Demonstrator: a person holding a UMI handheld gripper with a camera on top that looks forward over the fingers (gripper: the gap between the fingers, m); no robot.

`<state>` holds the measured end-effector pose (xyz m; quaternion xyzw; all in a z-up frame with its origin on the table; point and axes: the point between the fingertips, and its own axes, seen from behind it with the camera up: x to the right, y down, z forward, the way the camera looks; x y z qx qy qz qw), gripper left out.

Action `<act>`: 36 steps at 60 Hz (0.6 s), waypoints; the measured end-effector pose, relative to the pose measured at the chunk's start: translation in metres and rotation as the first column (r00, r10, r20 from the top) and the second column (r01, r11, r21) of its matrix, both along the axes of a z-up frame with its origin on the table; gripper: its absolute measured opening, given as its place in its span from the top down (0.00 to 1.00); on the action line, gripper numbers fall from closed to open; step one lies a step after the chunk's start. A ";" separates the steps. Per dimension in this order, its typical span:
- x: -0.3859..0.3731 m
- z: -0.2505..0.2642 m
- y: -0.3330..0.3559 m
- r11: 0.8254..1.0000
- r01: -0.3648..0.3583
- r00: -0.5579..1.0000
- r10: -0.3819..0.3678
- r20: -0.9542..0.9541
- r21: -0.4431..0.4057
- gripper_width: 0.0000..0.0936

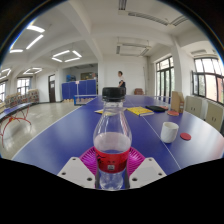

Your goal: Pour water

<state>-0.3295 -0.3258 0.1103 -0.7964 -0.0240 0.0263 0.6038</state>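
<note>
The clear plastic bottle (112,143), red-labelled and dark-capped, stands between the gripper (112,170) fingers; its base is cut off from view. The pink pads (92,157) sit close against the label, but whether they press it is hard to tell. Right of the bottle, on the smooth blue table (60,135), stands a white cup (169,131).

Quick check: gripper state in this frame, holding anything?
Gripper: shut on the water bottle, which stands upright between the fingers over the blue table; both pink pads press its lower part.
</note>
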 end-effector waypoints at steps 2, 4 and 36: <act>0.000 0.008 -0.002 1.000 -0.015 1.000 0.015 -0.021 0.002 0.65; -0.003 0.023 0.003 1.000 -0.022 0.999 0.022 -0.046 0.011 0.64; 0.114 0.267 0.148 0.927 -0.142 -0.157 0.325 -0.933 0.347 0.64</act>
